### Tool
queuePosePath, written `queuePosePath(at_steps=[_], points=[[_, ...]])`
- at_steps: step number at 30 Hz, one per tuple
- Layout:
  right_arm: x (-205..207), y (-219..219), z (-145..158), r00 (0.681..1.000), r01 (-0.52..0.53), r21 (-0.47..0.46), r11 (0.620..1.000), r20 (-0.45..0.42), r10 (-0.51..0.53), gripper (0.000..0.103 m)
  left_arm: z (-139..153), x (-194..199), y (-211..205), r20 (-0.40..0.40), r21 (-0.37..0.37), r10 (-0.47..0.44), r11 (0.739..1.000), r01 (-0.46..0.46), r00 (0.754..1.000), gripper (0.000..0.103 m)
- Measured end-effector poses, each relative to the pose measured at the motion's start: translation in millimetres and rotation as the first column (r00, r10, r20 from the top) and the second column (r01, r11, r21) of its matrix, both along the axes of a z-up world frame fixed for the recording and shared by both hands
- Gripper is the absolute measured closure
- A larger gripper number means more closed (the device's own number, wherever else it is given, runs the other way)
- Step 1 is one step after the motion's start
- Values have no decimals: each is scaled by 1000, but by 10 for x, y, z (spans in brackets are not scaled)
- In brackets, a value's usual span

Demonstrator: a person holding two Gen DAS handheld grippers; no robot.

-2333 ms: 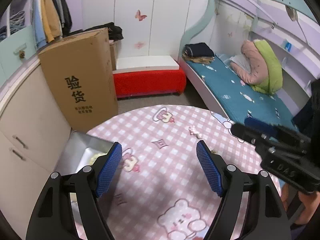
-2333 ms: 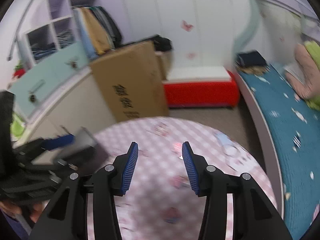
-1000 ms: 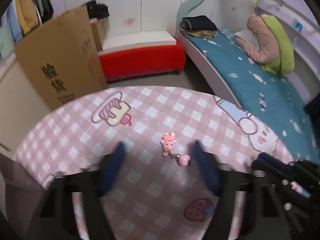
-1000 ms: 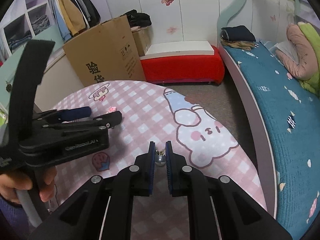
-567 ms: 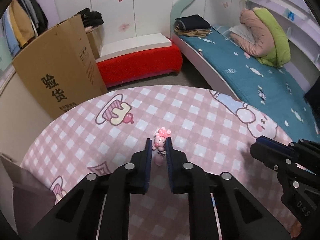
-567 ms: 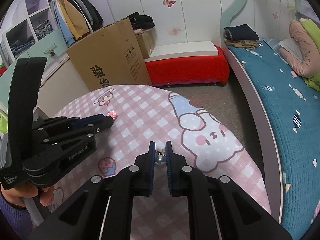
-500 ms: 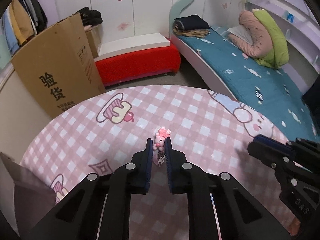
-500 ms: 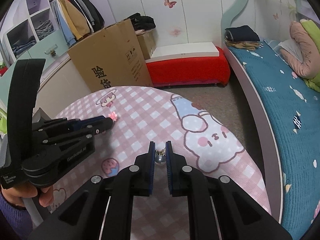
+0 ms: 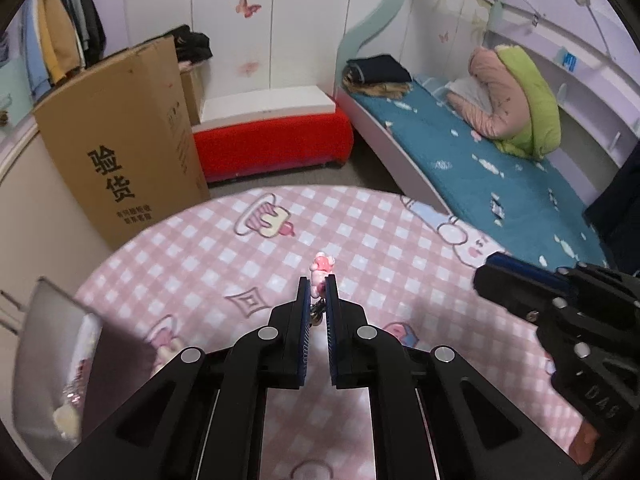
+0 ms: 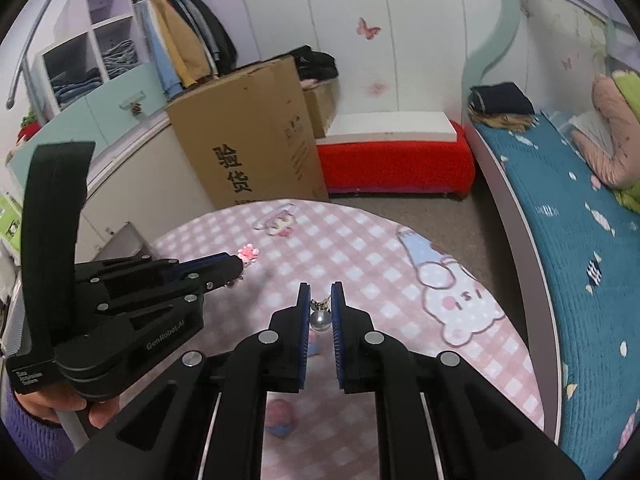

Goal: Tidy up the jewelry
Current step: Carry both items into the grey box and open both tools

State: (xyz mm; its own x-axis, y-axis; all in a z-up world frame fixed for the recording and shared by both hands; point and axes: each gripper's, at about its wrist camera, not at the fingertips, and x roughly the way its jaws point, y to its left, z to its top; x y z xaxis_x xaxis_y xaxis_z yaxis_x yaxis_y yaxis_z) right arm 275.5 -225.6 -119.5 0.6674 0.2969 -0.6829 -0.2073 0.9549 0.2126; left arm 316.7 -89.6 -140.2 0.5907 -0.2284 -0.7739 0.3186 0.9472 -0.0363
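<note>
Two hand-held grippers are in my charge, each pinching one small piece of jewelry above the pink checked tabletop (image 9: 360,216). My left hand-held gripper (image 9: 319,286) has its jaws nearly together on a pink charm (image 9: 320,270), whose head pokes out past the fingertips while a small metal clasp hangs between the pads. My right hand-held gripper (image 10: 320,300) is clamped on the clasp of a silver bead pendant (image 10: 320,320), the bead dangling free between the jaws. Holding both by their tops, I judge, keeps them from swinging loose. Down to the left of my left hand-held gripper sits an open metal box (image 9: 52,364), likely the destination. Ahead the cloth lies bare to its far rim, leaving room to move.
</note>
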Motion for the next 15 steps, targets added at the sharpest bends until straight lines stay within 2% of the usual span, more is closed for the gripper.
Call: queuePosePath(at_steps=[8, 15], points=[[-193, 497, 364, 996, -69, -20, 997, 61, 70, 93, 530, -359, 462, 87, -44, 29, 999, -25, 996, 95], [-280, 1012, 619, 985, -142, -22, 990, 98, 144, 93, 804, -592, 1094, 119, -72, 98, 993, -90, 988, 95]])
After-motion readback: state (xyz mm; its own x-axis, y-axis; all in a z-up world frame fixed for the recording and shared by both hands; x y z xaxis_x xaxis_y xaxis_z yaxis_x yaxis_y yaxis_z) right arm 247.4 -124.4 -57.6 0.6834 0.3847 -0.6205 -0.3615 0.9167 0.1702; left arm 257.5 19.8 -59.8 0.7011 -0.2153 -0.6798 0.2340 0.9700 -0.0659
